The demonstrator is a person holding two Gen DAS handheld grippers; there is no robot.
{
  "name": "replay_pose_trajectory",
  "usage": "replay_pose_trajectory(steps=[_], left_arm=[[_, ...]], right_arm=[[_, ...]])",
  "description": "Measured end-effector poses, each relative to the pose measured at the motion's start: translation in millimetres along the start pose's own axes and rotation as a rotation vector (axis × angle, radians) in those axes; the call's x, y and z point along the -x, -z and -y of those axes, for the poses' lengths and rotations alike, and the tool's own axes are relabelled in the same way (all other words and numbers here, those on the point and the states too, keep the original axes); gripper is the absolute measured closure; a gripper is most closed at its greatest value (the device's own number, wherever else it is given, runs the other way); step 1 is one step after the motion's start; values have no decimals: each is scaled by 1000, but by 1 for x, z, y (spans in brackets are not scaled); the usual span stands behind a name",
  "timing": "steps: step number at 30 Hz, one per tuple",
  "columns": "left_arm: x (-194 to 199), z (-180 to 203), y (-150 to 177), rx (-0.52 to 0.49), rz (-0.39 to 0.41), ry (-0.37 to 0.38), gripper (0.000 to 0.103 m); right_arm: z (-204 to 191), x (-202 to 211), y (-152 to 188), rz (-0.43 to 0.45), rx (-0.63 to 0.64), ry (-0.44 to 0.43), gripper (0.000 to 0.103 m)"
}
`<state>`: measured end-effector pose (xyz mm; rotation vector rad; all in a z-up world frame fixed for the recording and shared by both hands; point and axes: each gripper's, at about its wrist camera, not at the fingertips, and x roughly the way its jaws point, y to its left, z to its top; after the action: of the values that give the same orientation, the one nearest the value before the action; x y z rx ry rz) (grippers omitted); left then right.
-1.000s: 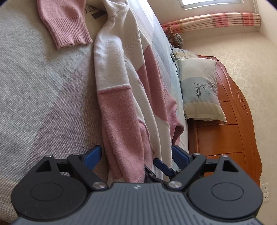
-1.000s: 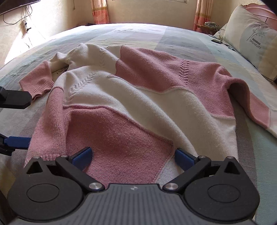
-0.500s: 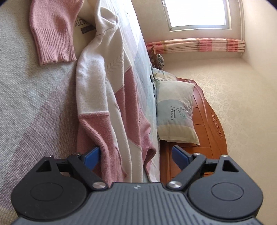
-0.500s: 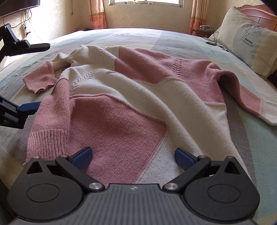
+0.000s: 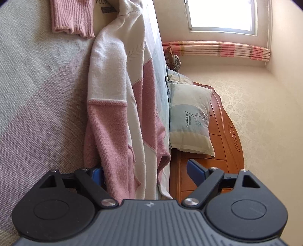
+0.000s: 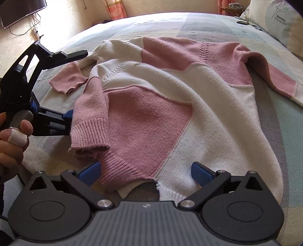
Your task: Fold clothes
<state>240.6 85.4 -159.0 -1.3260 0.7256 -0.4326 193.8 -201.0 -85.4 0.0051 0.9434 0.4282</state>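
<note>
A pink and cream knit sweater lies spread on the bed, its pink cuff and ribbed hem nearest me. My right gripper is open, and the hem lies between its blue pads without being pinched. My left gripper comes in from the left at the near sleeve. Its lower pad touches the sleeve edge and its upper finger stands well above. In the left wrist view the sweater's pink edge sits between the left gripper's jaws, which are closing; the right pad is still apart from the cloth.
The bedcover stretches all around the sweater. A pillow leans on the wooden headboard at the far side. A person's hand with a bandaged finger holds the left gripper. A wall TV hangs at the back left.
The right gripper has drawn back so the sweater's hem now shows between its fingers. The left gripper has sunk and turned onto the sleeve edge, and its jaws have narrowed.
</note>
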Motion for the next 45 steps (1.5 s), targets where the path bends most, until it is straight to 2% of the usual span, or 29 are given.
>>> replay_pose_trajectory(steps=[1, 3, 4, 5, 10, 12, 15, 18, 21, 23, 25, 29, 33, 36, 39, 43, 45], left_arm=[[1, -2, 2, -7, 7, -14, 39], [5, -10, 5, 5, 20, -53, 69], [6, -14, 6, 13, 26, -72, 78], [8, -18, 8, 22, 33, -92, 96], [24, 6, 13, -69, 76, -175, 98], [39, 24, 15, -137, 103, -185, 99], [71, 46, 16, -192, 145, -176, 99], [104, 54, 12, -195, 178, -208, 99], [133, 51, 7, -188, 206, -258, 99], [143, 40, -3, -174, 218, -308, 99], [140, 24, -14, -127, 206, -331, 99], [125, 4, -27, -117, 178, -419, 99], [117, -4, -34, -113, 150, -424, 97], [115, -5, -38, -121, 137, -438, 95], [119, 4, -40, -176, 125, -488, 91], [120, 29, -40, -308, 99, -591, 83], [123, 44, -38, -398, 111, -661, 83]], right_arm=[[-2, 0, 2, 5, 11, 7, 0], [-6, -1, 4, 6, 34, 24, 0], [-8, -1, 4, 7, 46, 32, 0], [-10, -2, 5, 10, 56, 39, 0], [-13, 1, 12, 22, 103, 61, 0], [-13, 3, 13, 15, 110, 65, 0], [-7, 9, 10, 11, 54, 41, 0], [2, 18, 7, 23, -23, -25, 0], [11, 35, 6, 55, -62, -75, 0], [15, 47, 7, 76, -71, -78, 0], [22, 58, 9, 98, -83, -86, 0], [40, 75, 13, 130, -128, -91, 0], [57, 87, 23, 139, -205, -73, 0], [57, 87, 29, 133, -187, -21, 0], [46, 83, 32, 108, -115, 36, 0], [23, 76, 28, 105, 27, 84, 0], [8, 71, 24, 109, 129, 124, 0]])
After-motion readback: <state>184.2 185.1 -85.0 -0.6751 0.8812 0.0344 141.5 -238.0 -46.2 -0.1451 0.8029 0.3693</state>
